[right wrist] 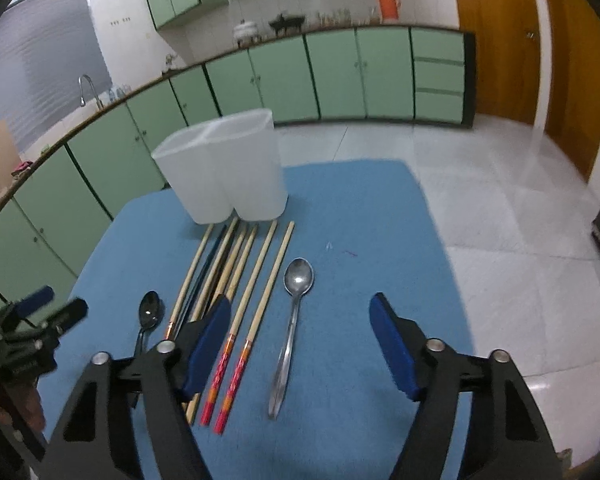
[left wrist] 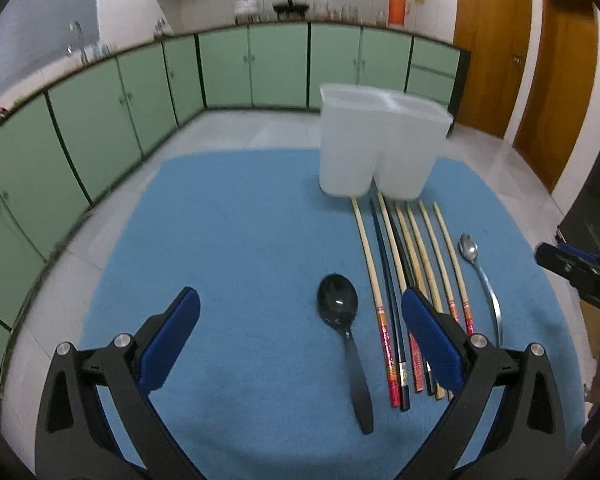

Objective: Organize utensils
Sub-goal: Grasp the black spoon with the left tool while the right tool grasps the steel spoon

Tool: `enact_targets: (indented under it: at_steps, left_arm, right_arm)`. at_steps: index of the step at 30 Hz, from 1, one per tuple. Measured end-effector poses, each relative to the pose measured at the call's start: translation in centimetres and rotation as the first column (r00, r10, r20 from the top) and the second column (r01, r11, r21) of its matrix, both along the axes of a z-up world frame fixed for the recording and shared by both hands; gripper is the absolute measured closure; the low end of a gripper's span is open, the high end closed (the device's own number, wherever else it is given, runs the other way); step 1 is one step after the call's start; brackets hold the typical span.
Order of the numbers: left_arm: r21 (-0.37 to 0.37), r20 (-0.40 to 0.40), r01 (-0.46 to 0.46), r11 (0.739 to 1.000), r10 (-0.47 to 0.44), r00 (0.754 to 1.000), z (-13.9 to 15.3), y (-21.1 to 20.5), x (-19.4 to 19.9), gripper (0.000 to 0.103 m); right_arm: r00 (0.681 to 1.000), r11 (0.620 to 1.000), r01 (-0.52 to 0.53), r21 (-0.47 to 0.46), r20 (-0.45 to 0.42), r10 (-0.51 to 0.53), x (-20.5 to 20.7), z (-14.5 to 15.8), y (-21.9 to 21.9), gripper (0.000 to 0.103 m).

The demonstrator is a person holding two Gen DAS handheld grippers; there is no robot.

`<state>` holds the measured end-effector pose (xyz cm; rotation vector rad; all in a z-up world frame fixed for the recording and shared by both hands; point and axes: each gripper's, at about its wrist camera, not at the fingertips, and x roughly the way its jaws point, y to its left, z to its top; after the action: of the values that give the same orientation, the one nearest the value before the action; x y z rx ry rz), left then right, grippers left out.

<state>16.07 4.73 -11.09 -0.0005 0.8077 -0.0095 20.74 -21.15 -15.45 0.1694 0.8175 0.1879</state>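
A white two-compartment holder [left wrist: 380, 140] [right wrist: 224, 168] stands at the far side of a blue mat [left wrist: 240, 240] [right wrist: 360, 208]. In front of it lie several chopsticks [left wrist: 416, 264] [right wrist: 236, 272] side by side, a black spoon [left wrist: 340, 308] [right wrist: 150, 314] to their left and a steel spoon [left wrist: 480, 272] [right wrist: 294, 312] to their right. My left gripper [left wrist: 300, 304] hovers open over the black spoon's bowl, holding nothing. My right gripper [right wrist: 300, 316] is open above the steel spoon and two red-ended chopsticks, gripping nothing. Each gripper shows at the edge of the other's view.
Pale tiled floor [right wrist: 500, 200] surrounds the mat. Green cabinets [left wrist: 140, 100] [right wrist: 340, 72] run along the far wall, and wooden doors [left wrist: 520, 60] stand at the right. A person's hand [right wrist: 4, 400] shows at the left edge of the right wrist view.
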Motion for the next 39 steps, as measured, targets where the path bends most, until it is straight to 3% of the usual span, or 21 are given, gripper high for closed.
enact_targets:
  at_steps: [3,5,9,15,18,22,28,35,39]
  left_arm:
    - [-0.003,-0.053,0.004,1.0,-0.004,0.999,-1.7,-0.8,1.3,0.01]
    - [-0.003,-0.089,0.008,1.0,-0.008,0.996,-2.8,-1.2,2.1,0.022]
    - [-0.011,-0.15,0.008,1.0,-0.01,0.989,-4.8,-1.6,3.6,0.024]
    - [-0.015,-0.176,0.008,1.0,-0.011,0.984,-5.9,-1.7,4.4,0.024]
    - [-0.04,-0.2,-0.002,0.999,-0.006,0.98,-6.6,-1.4,4.9,0.037]
    - [-0.027,-0.184,0.0,1.0,-0.005,0.983,-6.7,-1.5,5.2,0.043]
    - [-0.012,-0.148,0.021,1.0,-0.022,0.989,-6.5,-2.2,6.2,0.069]
    - [-0.031,-0.125,0.051,0.998,-0.054,0.991,-6.4,-2.4,7.9,0.069]
    - [-0.043,-0.105,0.061,0.997,-0.066,0.992,-6.2,-3.0,8.5,0.069]
  right_arm:
    - [0.999,1.0,-0.02,-0.014,-0.034,0.019,1.6,-1.0,0.5,0.043]
    - [0.999,0.999,-0.025,-0.022,-0.046,0.023,2.0,-1.4,0.6,0.043]
    - [0.997,0.999,-0.031,-0.024,-0.064,0.03,2.2,-1.9,0.9,0.043]
    - [0.995,0.999,-0.044,-0.03,-0.09,0.041,3.3,-2.7,1.3,0.048]
    - [0.994,0.999,-0.047,-0.028,-0.099,0.044,3.9,-2.9,1.5,0.05]
    - [0.993,0.998,-0.051,-0.032,-0.11,0.047,4.6,-3.3,1.7,0.052]
    - [0.99,0.998,-0.059,-0.036,-0.133,0.054,5.6,-4.1,2.2,0.057]
    - [0.988,0.996,-0.07,-0.055,-0.144,0.061,6.6,-4.7,2.8,0.062]
    - [0.988,0.995,-0.073,-0.07,-0.139,0.063,7.0,-4.8,2.9,0.075]
